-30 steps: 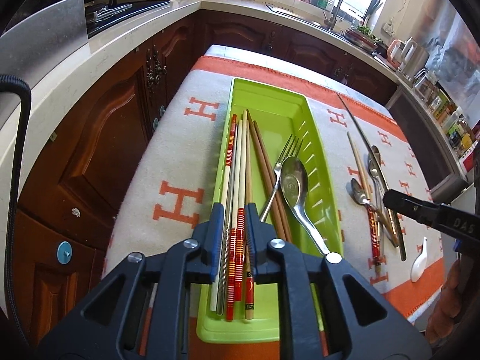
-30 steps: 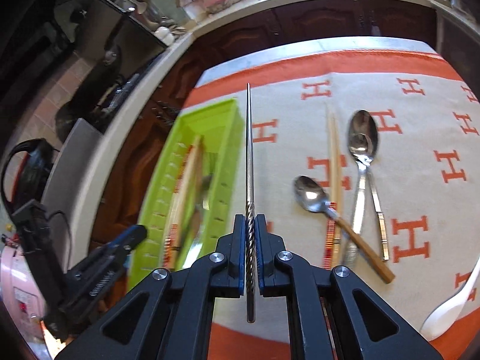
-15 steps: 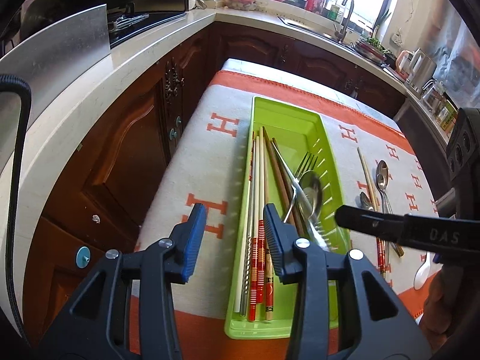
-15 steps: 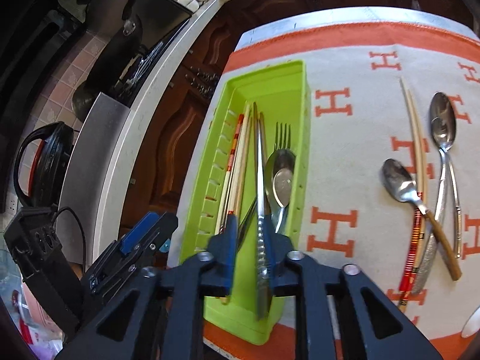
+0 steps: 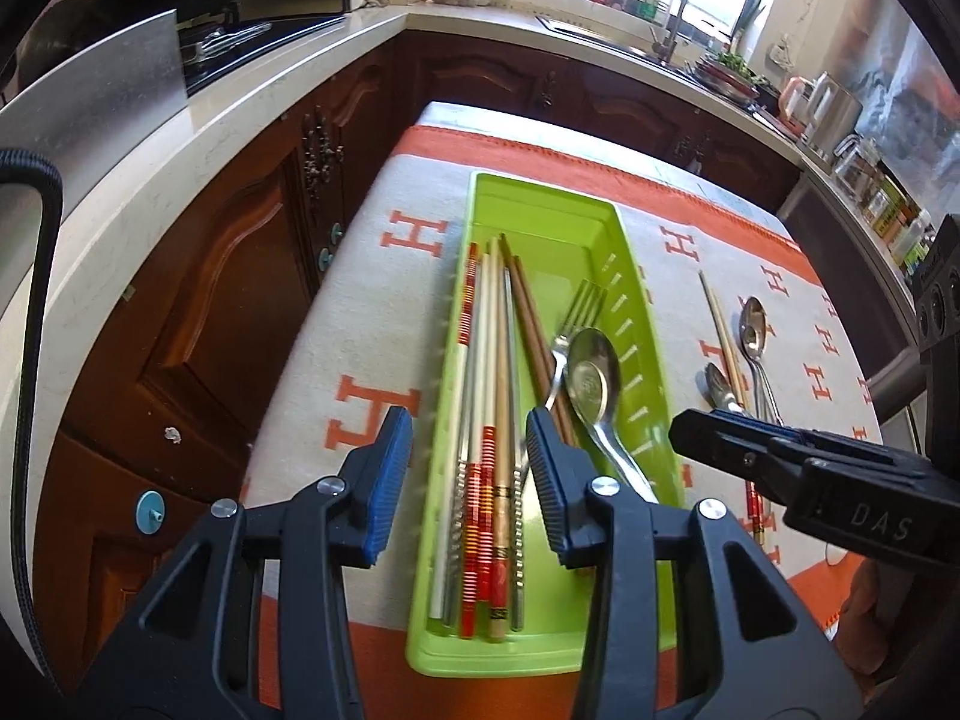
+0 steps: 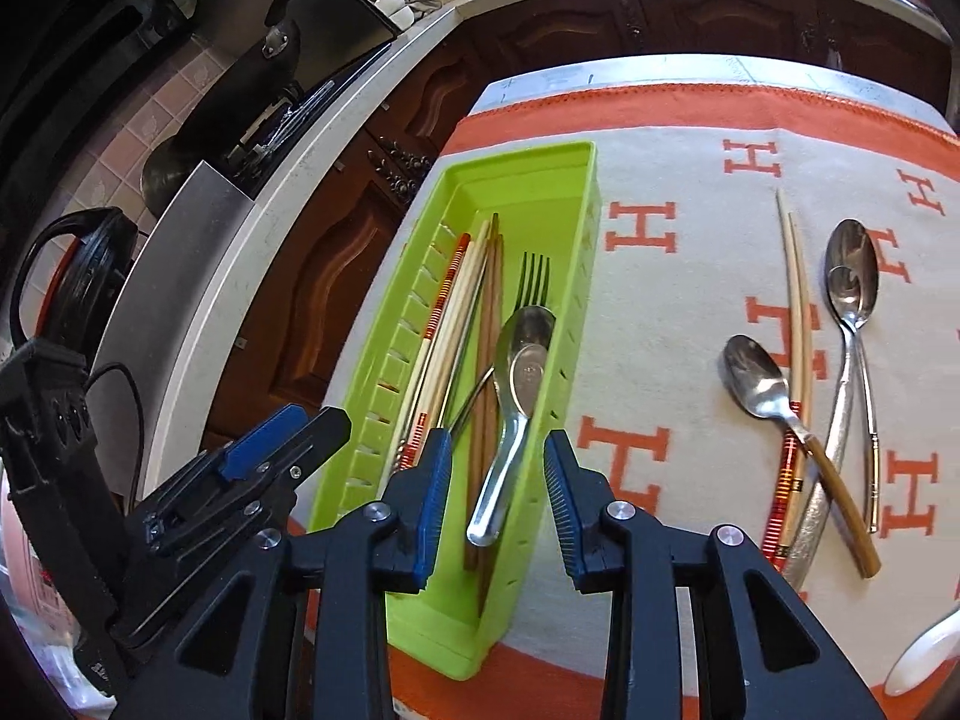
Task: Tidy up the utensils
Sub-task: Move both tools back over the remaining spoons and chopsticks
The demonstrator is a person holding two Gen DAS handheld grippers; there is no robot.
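Note:
The green tray (image 5: 626, 252) lies lengthwise on the cloth and holds several chopsticks (image 5: 487, 420), a fork (image 5: 576, 312) and a steel spoon (image 5: 591, 375). My left gripper (image 5: 468, 480) hangs open above the tray's near end, its pads clear of the chopsticks below. In the right wrist view my right gripper (image 6: 497, 498) hovers over the tray (image 6: 522, 156) by the spoon's handle (image 6: 498, 480); its jaws are opening and nothing is pressed between them. The left gripper (image 6: 300, 426) shows at the lower left there.
Loose on the orange-and-white cloth right of the tray are a wooden-handled spoon (image 6: 757, 378), a pale chopstick pair (image 6: 798, 300), two steel spoons (image 6: 852, 276) and a white ceramic spoon (image 6: 924, 654). Counters and dark cabinets (image 5: 198, 276) ring the table's left and far sides.
My right gripper carried a metal chopstick leftwards over the tray and opened, so it no longer holds it. My left gripper let go of the chopstick bundle and stands open.

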